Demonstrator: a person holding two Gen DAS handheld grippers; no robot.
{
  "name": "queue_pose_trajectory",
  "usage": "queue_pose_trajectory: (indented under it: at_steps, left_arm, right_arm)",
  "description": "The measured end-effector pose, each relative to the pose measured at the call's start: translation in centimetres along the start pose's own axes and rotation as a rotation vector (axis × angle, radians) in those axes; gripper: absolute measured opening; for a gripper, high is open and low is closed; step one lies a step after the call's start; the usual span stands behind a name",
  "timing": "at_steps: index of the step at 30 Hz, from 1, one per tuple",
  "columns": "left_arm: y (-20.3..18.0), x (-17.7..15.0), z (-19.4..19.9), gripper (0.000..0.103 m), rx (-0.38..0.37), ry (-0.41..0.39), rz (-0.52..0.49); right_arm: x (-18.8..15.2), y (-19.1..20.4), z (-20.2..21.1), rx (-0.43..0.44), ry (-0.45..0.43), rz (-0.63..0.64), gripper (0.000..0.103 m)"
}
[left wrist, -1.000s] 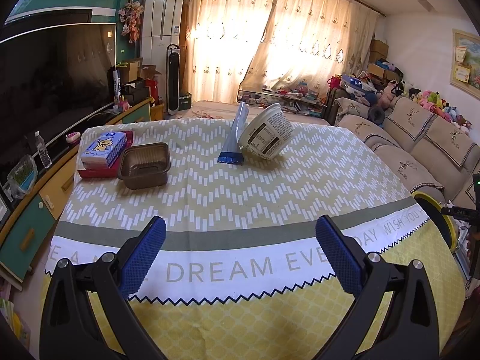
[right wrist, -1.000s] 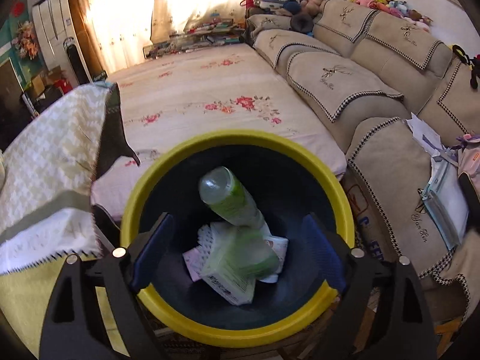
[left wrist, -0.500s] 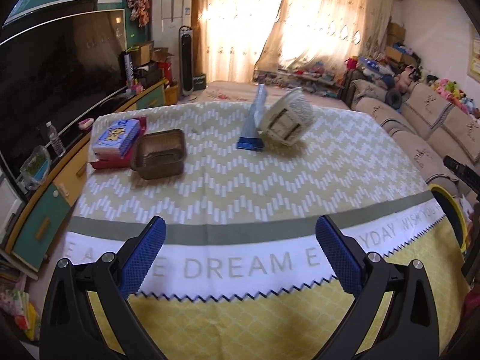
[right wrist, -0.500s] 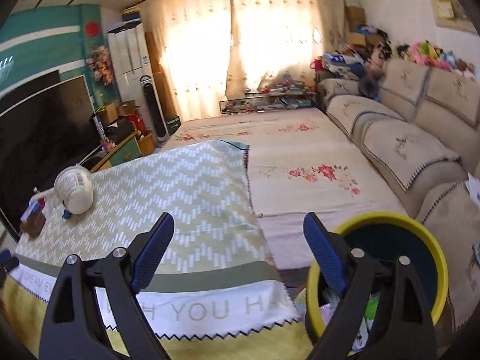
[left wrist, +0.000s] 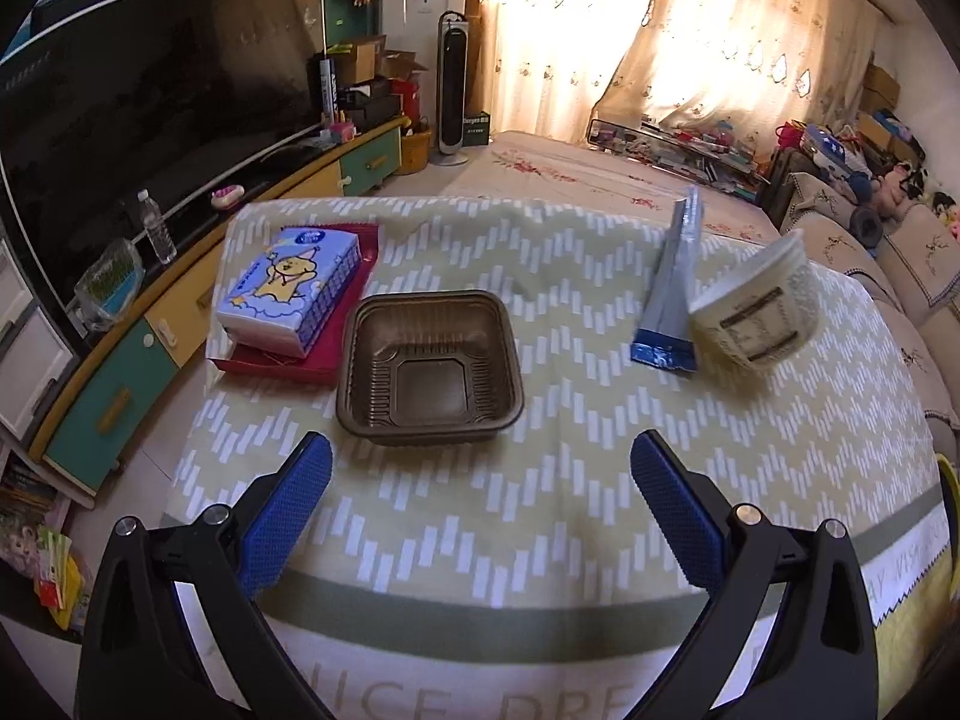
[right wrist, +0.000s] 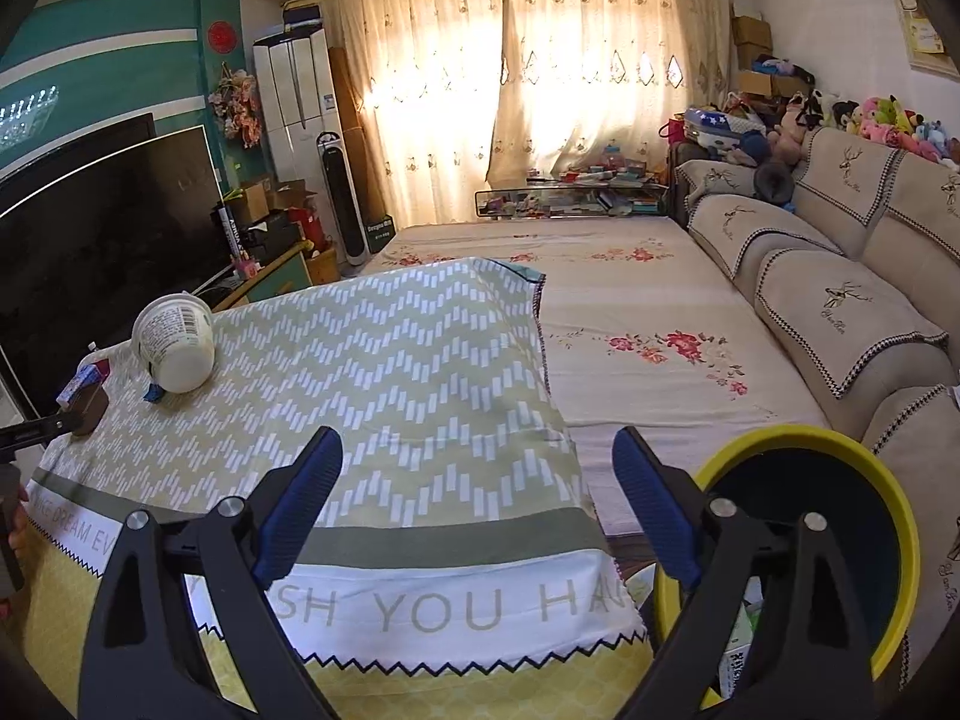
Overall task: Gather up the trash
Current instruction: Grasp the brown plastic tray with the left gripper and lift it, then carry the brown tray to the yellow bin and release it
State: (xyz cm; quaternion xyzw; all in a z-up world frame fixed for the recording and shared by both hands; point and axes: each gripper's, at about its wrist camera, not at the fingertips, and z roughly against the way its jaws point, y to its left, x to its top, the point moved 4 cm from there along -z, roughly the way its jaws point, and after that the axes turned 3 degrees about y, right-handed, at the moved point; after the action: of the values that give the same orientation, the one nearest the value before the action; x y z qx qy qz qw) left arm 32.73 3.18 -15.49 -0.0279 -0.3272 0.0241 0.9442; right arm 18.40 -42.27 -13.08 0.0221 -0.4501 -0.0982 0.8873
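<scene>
Both tongs are empty right now. My left gripper has its jaws spread wide and it's pointed straight at the brown plastic tray, which sits just ahead of the fingertips on the chevron tablecloth. I'd say that's my next grab, since the opening looks roomy enough to straddle one wall of it. The tissue pack on the red box touches the tray's left side, so I need to come in clean and not shove those.

Further right are the blue wrapper and the paper cup tipped on its side, touching each other. Both look like trash too.

My right gripper is released as well, hanging over the table's near right corner. The yellow-rimmed bin stands on the floor just beside that corner, handy for drop-offs, with some litter showing inside.
</scene>
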Motion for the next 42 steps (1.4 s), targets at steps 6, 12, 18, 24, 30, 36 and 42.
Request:
queue_pose_trajectory:
  at_steps: [6,12,18,24,30,36,42]
  left_arm:
    - [0.6,0.8,-2.1,0.098,0.015,0.025,0.053]
    - [0.4,1.6,-3.1,0.089,0.025,0.033,0.057]
    - [0.7,2.2,-4.2,0.071,0.043,0.061,0.086]
    - [0.6,2.8,-5.0,0.076,0.074,0.076,0.057]
    - [0.3,2.8,-4.6,0.067,0.035,0.063,0.056]
    - [-1.4,0.0,0.0,0.067,-0.03,0.002,0.014]
    - [-7.0,-4.7,6.5,0.067,-0.127,-0.05,-0.105]
  right_arm:
    - [-0.1,0.0,-0.1,0.009,0.008,-0.001,0.088]
    - [-0.1,-0.1,-0.3,0.018,0.017,-0.009,0.088]
    - [-0.1,-0.1,-0.3,0.021,0.02,-0.01,0.088]
    - [-0.4,0.4,-0.6,0.037,0.03,-0.007,0.089]
    - [-0.5,0.6,-0.5,0.051,0.035,0.0,0.089]
    - [-0.4,0.7,-0.3,0.054,0.032,-0.001,0.089]
    - [-0.3,0.3,-0.1,0.051,0.033,-0.013,0.089]
